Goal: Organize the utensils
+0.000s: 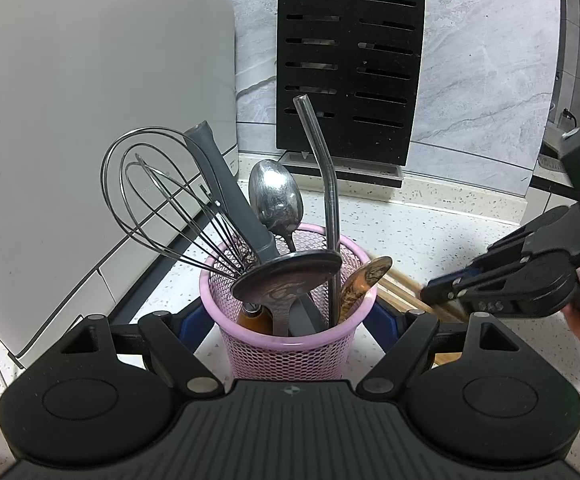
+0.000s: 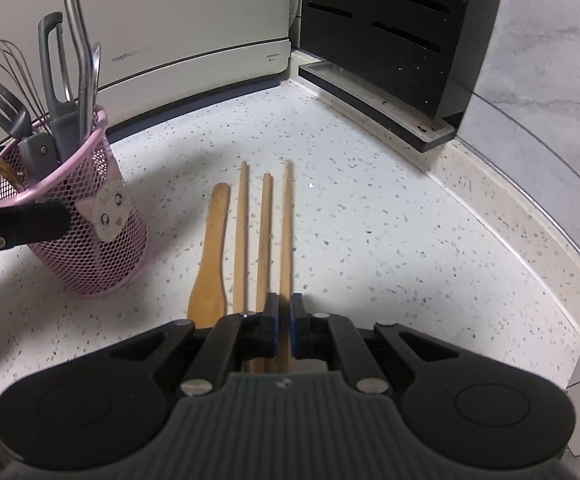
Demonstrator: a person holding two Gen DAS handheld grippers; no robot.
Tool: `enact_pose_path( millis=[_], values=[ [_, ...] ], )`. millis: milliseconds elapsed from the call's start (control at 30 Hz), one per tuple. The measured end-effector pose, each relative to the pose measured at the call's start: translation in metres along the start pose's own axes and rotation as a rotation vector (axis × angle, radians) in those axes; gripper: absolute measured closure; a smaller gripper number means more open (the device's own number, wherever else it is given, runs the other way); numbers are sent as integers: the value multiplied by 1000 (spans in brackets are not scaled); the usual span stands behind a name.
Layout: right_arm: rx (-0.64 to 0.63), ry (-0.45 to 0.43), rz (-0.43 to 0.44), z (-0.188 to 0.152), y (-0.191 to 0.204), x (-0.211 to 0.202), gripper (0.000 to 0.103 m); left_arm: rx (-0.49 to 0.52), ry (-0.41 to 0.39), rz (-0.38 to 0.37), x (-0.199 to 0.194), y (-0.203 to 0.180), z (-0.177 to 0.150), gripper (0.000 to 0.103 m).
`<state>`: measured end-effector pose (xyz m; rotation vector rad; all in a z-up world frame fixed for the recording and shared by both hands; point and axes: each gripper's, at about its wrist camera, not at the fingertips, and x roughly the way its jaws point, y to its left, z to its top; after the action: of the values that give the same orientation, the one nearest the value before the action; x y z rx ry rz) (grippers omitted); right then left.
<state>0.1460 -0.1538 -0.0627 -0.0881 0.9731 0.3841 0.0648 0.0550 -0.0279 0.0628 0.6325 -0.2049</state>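
Observation:
A pink mesh utensil holder [image 1: 290, 344] [image 2: 90, 240] stands on the speckled counter, holding a whisk [image 1: 158, 200], a spoon [image 1: 276, 196], a metal straw [image 1: 325, 184] and other utensils. My left gripper [image 1: 290, 320] is shut around the holder's sides. Three wooden chopsticks and a wooden spatula [image 2: 212, 248] lie side by side on the counter. My right gripper [image 2: 284, 312] is shut on the rightmost chopstick [image 2: 287, 232] near its end; it also shows in the left wrist view [image 1: 441, 292].
A white appliance [image 1: 90, 120] [image 2: 170, 32] stands behind the holder at the left. A black slotted knife block [image 1: 349, 68] [image 2: 401, 32] stands against the marble wall. The counter edge runs along the right [image 2: 549, 264].

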Motion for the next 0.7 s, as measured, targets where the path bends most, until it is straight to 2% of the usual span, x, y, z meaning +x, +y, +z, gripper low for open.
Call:
enact_pose_path(
  millis=[100, 200, 367, 700],
  values=[
    [17, -45, 34, 2, -1, -16, 102, 0, 0, 1, 0, 0, 0, 10],
    [0, -39, 82, 0, 7, -20, 102, 0, 0, 2, 0, 0, 0, 10],
    [-84, -17, 39, -2, 24, -11, 102, 1, 0, 4, 0, 0, 0, 10],
    [-70, 19, 40, 3, 25, -1, 100, 0, 0, 4, 0, 0, 0, 10]
  ],
)
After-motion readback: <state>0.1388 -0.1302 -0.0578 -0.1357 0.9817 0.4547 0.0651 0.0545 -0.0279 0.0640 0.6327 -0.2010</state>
